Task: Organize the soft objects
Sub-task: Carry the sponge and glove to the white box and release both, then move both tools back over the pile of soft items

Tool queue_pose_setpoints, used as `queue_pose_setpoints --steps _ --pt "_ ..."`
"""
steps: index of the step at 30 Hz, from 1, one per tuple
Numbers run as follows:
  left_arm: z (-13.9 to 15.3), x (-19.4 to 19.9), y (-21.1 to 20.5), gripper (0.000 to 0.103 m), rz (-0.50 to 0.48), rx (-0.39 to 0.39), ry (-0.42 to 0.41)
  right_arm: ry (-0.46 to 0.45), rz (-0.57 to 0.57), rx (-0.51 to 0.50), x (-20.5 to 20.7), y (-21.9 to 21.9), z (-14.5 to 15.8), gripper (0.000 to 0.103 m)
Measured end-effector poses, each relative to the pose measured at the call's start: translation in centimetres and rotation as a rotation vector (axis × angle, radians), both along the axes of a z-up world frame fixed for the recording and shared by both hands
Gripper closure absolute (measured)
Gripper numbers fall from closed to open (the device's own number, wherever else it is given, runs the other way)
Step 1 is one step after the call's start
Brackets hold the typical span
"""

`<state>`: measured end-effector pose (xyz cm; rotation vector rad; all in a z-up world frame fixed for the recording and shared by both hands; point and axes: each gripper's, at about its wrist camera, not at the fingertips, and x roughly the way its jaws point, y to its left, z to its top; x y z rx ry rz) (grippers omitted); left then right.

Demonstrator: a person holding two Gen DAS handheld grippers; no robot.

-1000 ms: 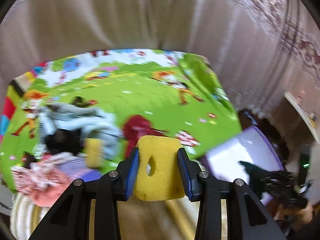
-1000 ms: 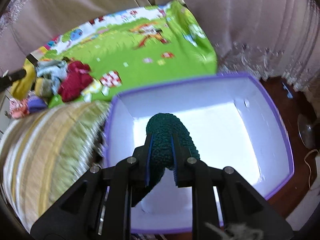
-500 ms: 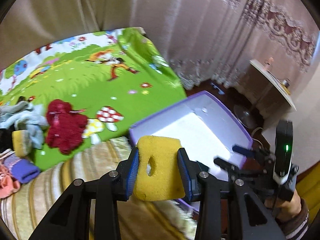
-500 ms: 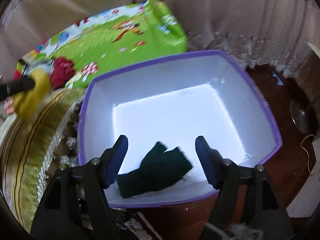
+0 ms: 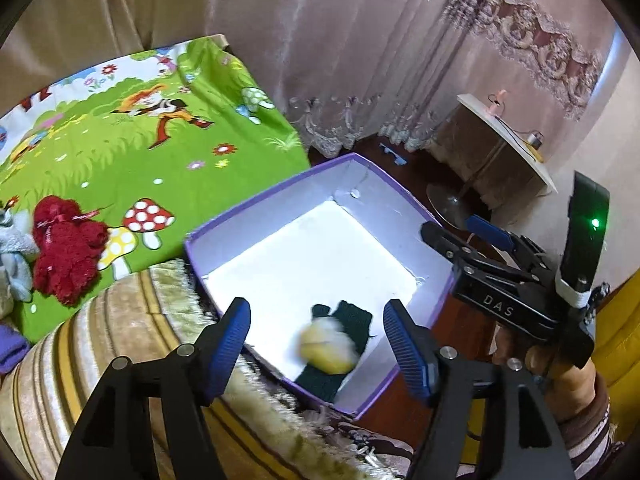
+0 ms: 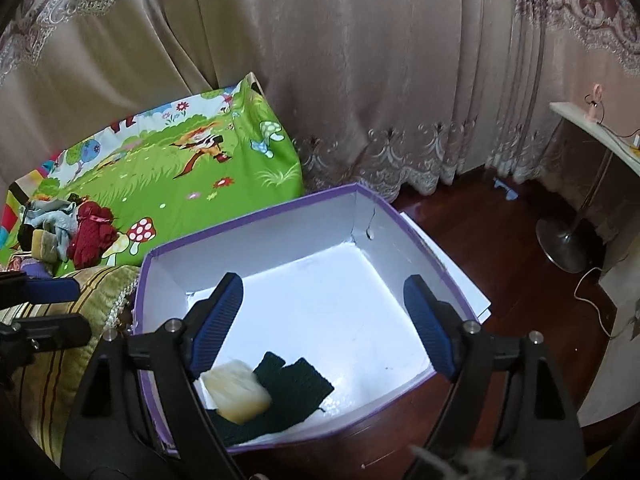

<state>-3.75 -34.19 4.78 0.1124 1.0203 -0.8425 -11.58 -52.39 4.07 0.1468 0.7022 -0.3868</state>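
A purple-rimmed white box (image 5: 276,196) (image 6: 256,216) stands on the floor beside the bed. A dark green knitted piece (image 5: 352,316) (image 6: 298,380) lies in its near corner. The yellow sponge (image 5: 326,346) (image 6: 236,392) is on top of it, blurred. My left gripper (image 5: 316,340) is open and empty above the box's near edge. My right gripper (image 6: 320,320) is open and empty over the box; it also shows in the left wrist view (image 5: 476,236). A red knitted item (image 5: 64,240) (image 6: 92,236) and a grey-blue cloth (image 6: 52,216) lie on the green cartoon sheet (image 5: 120,152).
A striped beige bedcover edge (image 5: 100,340) runs between the sheet and the box. Curtains (image 6: 360,80) hang behind. A stand with a round base (image 6: 564,244) and a side table (image 5: 500,144) are on the dark wood floor at the right.
My left gripper swung over the box, opened and let go of the yellow sponge, which now sits on the dark green piece. My right gripper dropped that piece earlier and stays open.
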Motion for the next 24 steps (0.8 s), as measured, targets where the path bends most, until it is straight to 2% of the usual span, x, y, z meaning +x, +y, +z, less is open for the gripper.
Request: queue_pose_setpoints --steps 3,7,11,16,24 --pt "0.0 0.6 1.0 0.033 0.049 -0.018 0.004 -0.046 0.005 -0.045 -0.1 0.6 0.4 0.018" --pt "0.3 1.1 2.3 0.033 0.093 -0.023 -0.042 -0.047 0.050 -0.088 0.5 1.9 0.6 0.018" --pt "0.8 1.5 4.0 0.033 0.133 -0.004 -0.086 -0.033 0.100 -0.044 1.5 3.2 0.9 0.018" --pt "0.9 2.8 7.4 0.033 0.207 -0.027 -0.065 -0.046 0.140 0.043 2.4 4.8 1.5 0.018" --pt "1.2 4.3 12.8 0.033 0.327 -0.005 -0.112 -0.046 0.230 0.076 4.5 8.4 1.8 0.018"
